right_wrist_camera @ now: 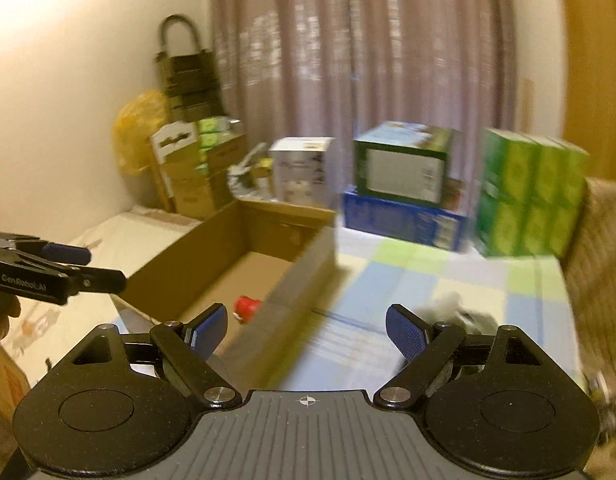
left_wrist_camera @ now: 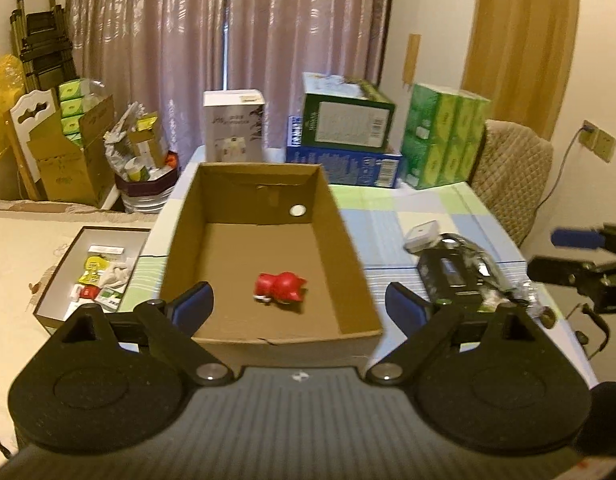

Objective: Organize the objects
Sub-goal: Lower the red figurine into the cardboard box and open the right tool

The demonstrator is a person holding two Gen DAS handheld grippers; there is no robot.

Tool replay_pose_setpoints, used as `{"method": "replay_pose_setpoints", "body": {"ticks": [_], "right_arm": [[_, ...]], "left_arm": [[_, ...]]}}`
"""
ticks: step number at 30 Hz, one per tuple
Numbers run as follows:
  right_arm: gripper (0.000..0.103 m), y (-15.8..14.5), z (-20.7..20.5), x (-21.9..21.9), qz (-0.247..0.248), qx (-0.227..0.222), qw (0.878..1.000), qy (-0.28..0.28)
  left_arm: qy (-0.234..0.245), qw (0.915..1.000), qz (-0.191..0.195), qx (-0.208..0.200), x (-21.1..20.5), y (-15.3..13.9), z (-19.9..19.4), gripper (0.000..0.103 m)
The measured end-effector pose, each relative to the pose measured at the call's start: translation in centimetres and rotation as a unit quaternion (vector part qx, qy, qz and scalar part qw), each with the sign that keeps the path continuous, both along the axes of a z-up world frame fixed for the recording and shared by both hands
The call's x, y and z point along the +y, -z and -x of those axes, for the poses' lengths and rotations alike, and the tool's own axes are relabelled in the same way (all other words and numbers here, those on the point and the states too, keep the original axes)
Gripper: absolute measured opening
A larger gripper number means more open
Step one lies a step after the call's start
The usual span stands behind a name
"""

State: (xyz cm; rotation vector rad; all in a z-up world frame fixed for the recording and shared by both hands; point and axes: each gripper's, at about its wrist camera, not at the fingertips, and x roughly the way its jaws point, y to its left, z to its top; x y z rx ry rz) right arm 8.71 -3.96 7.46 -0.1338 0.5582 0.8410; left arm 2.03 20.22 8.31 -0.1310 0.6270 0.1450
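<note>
A small red toy (left_wrist_camera: 281,287) lies on the floor of the open cardboard box (left_wrist_camera: 350,264), in the near half and about midway between the side walls. Its long axis runs roughly across the box, left to right in the left wrist view, with the rounder end (it looks like a head with small ears) toward the right; finer detail is blurred. From the right wrist view only a bit of the toy (right_wrist_camera: 247,307) shows over the box's near wall (right_wrist_camera: 291,292).

The box's long axis runs away from the camera, on a checked tablecloth (left_wrist_camera: 392,220). A round hole (left_wrist_camera: 297,211) pierces its far wall. Just right of the box, on the cloth, lies a dark bundle in clear crinkled wrap (left_wrist_camera: 460,268) with a small white-and-grey block (left_wrist_camera: 422,235) at its far end. Behind the box stand a white carton (left_wrist_camera: 233,126), a green carton stacked on a blue one (left_wrist_camera: 344,120), and a green multipack (left_wrist_camera: 444,136). Left of the table, lower down, a shallow white tray (left_wrist_camera: 55,280) holds small packets.

The left gripper (left_wrist_camera: 299,304) hovers at the box's near edge, jaws spread wide and holding nothing, the toy beyond them. The right gripper (right_wrist_camera: 307,326) is likewise wide open and empty, over the cloth beside the box's right wall; that view is motion-blurred.
</note>
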Motion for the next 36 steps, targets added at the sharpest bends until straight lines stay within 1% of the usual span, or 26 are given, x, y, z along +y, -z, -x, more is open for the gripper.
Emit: {"method": "replay_pose_setpoints", "body": {"ticks": [7,14,17,21,29,36], "right_arm": [[0.084,0.3,2.2,-8.2,-0.006,0.028,0.995,0.091],[0.084,0.8,3.6,-14.9,-0.004,0.032,0.986,0.164],[0.084,1.0,3.9,-16.7,0.005,0.032,0.982,0.186],[0.084,1.5,3.8,-19.0,0.001,0.041,0.977,0.208],[0.084,2.0,2.9,-21.0,-0.001,0.046,0.972,0.23],[0.084,2.4,1.9,-22.4,-0.003,0.052,0.967,0.249]], "left_arm": [[0.036,0.9992,0.013,-0.009,-4.7,-0.5,0.8,0.095],[0.07,0.9972,0.026,-0.009,-8.9,-0.3,0.9,0.097],[0.082,0.9962,0.027,-0.012,-10.4,-0.3,0.5,0.102],[0.097,0.9949,0.028,-0.008,-12.1,0.0,-0.1,0.102],[0.112,0.9932,0.031,-0.001,-14.1,0.5,-1.1,0.102],[0.12,0.9922,0.029,0.018,-15.3,1.6,-2.5,0.102]]}}
